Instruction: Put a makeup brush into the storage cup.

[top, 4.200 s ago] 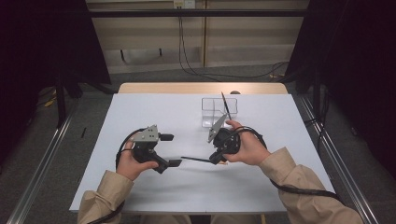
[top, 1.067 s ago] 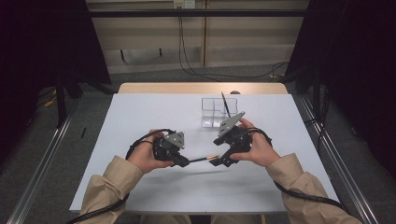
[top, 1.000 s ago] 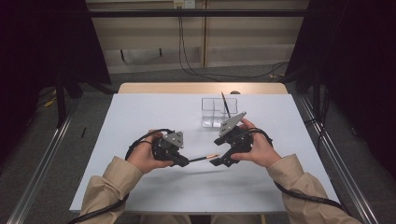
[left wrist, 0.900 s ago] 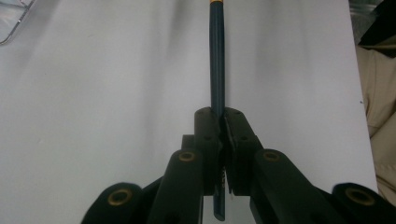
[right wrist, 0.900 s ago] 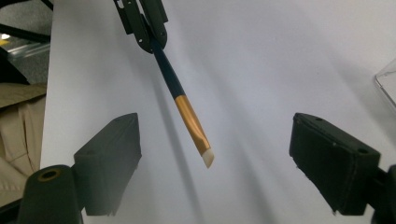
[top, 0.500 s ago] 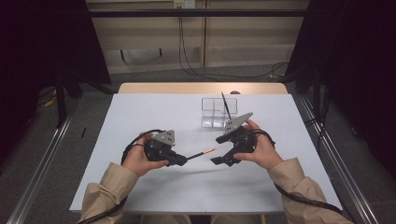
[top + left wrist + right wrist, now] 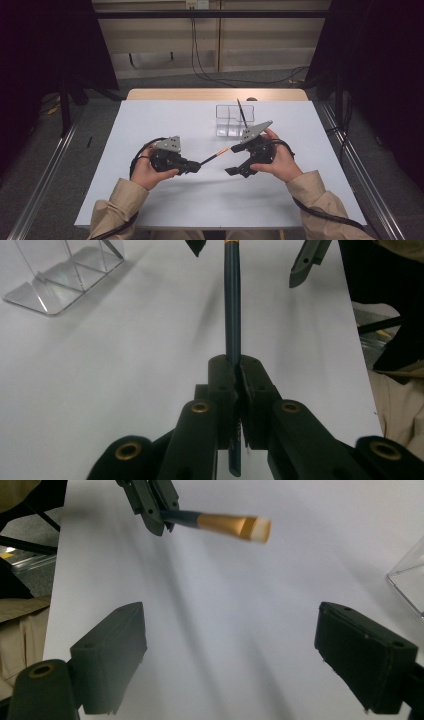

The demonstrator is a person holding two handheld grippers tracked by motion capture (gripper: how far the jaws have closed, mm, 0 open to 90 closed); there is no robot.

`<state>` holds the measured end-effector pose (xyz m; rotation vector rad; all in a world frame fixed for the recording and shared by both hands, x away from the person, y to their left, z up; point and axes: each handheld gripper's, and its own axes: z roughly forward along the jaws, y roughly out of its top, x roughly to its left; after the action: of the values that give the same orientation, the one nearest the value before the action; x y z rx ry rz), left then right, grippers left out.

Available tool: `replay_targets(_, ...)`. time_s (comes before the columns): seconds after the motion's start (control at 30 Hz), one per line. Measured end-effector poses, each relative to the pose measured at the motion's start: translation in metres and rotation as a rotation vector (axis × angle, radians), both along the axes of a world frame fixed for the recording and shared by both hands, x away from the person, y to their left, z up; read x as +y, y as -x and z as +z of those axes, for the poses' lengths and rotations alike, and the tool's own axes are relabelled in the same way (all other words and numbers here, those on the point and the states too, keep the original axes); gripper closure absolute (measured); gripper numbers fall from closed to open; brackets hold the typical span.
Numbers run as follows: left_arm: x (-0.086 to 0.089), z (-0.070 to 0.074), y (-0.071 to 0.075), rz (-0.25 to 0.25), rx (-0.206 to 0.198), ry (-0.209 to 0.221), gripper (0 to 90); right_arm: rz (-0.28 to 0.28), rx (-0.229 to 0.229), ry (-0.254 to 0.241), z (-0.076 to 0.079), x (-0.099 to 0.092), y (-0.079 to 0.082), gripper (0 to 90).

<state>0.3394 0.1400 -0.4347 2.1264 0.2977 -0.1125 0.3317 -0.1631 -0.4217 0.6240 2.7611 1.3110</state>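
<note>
A thin brush [image 7: 212, 157] with a dark blue handle, gold ferrule and pale tip is clamped in my left gripper [image 7: 197, 166], just above the white table [image 7: 150, 125]. In the left gripper view the handle [image 7: 232, 305] runs straight out from the shut gripper [image 7: 237, 365]. My right gripper [image 7: 234, 161] faces it from the right, open, with nothing between its jaws. The right gripper view looks past that open gripper [image 7: 230, 625] at the brush tip [image 7: 220, 524], which points toward it with the left gripper [image 7: 150, 502] behind.
A clear plastic holder [image 7: 227, 125] with compartments stands behind the right hand, and a dark stick [image 7: 241, 112] leans in it. The holder also sits at the upper left [image 7: 55, 275] of the left gripper view. White tabletop spreads around both hands.
A second ago the brush spanned both grippers. The right jaws now stand off it, and the left hand has drawn slightly left with the brush.
</note>
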Motion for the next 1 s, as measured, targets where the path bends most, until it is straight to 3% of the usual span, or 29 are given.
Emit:
replay_targets(0.27,0.0014,-0.0029,-0.0012,0.046,0.019,0.104,85.3,-0.009,-0.005,-0.016,-0.0001,-0.0006,0.0002,13.0)
replay_targets(0.47,0.0024,-0.0023,-0.0022,0.074,0.021,0.17,85.2,-0.025,-0.007,-0.057,0.0016,-0.0013,0.0001,14.0)
replay_targets(0.73,0.0028,-0.0023,-0.0024,0.088,0.017,0.183,85.3,-0.043,-0.004,-0.124,0.0026,-0.0004,0.0004,15.8)
replay_targets(1.0,0.0,-0.0017,-0.0014,0.093,0.011,0.188,85.2,-0.042,-0.009,-0.155,0.0046,0.0036,0.0011,18.6)
